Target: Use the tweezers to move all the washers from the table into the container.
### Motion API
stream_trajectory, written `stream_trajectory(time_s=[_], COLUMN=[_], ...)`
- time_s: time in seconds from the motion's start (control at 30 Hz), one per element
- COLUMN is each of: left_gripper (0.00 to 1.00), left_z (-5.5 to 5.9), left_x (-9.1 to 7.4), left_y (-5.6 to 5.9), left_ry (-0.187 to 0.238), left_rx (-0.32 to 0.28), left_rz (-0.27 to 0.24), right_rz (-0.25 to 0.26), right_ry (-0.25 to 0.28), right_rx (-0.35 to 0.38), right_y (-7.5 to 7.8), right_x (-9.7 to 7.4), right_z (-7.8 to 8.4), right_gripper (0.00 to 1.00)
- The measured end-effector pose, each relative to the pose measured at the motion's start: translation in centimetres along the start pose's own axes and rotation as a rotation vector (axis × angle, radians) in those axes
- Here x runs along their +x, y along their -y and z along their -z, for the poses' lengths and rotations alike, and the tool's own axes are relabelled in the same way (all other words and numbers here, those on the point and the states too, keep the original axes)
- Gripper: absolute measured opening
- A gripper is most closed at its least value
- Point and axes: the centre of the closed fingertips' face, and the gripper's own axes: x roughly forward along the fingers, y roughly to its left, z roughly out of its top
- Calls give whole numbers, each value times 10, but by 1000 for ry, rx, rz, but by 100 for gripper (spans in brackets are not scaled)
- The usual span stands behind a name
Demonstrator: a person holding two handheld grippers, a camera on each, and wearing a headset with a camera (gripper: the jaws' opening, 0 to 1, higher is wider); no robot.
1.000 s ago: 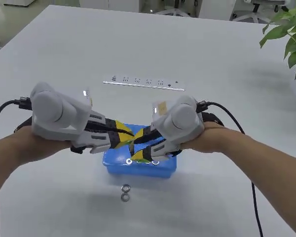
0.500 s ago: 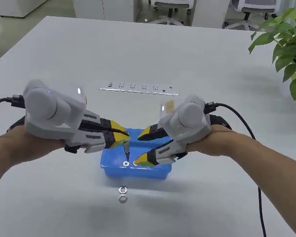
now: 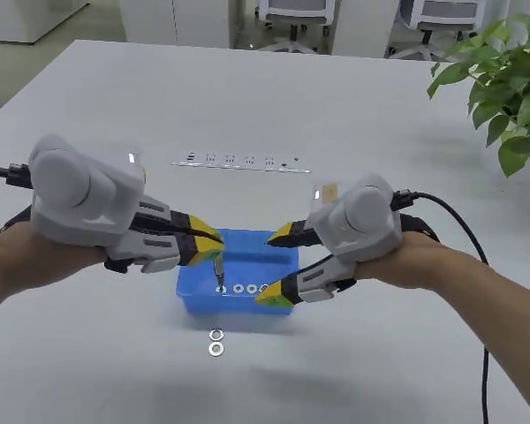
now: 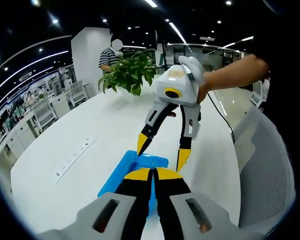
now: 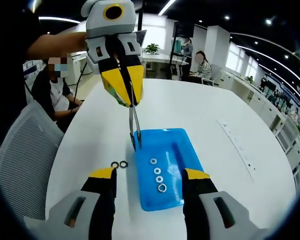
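A blue container sits on the white table with several washers inside; the same washers lie in a row in the container in the right gripper view. Two washers lie on the table just in front of it, and show beside its edge as washers. My left gripper is shut on the tweezers, whose tips point down over the container's near left part. My right gripper stands open to the right of the tweezers, holding nothing.
A white power strip lies on the table behind the container. A potted plant stands at the table's right edge. Office chairs stand beyond the far edge. Cables trail from both grippers.
My right gripper has drawn away to the right from the left one and now stands apart from it. The tweezers stay in the left gripper. The head camera has shifted.
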Motion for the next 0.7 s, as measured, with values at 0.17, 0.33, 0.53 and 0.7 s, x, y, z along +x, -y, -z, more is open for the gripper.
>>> stream_trajectory(time_s=[0.17, 0.33, 0.53, 0.7], left_gripper=[6, 6, 6, 6], left_z=[0, 1, 6, 10], left_x=[-2, -3, -1, 0], left_y=[10, 19, 28, 34], left_ry=[-3, -1, -3, -2], left_rx=[1, 0, 7, 7], left_rz=[10, 20, 31, 38], right_rz=[37, 63, 76, 85], right_ry=[14, 26, 41, 54], right_rx=[15, 36, 59, 78], right_y=[-4, -9, -16, -20], right_x=[-11, -20, -25, -27], right_z=[5, 11, 17, 19], right_gripper=[65, 72, 80, 85])
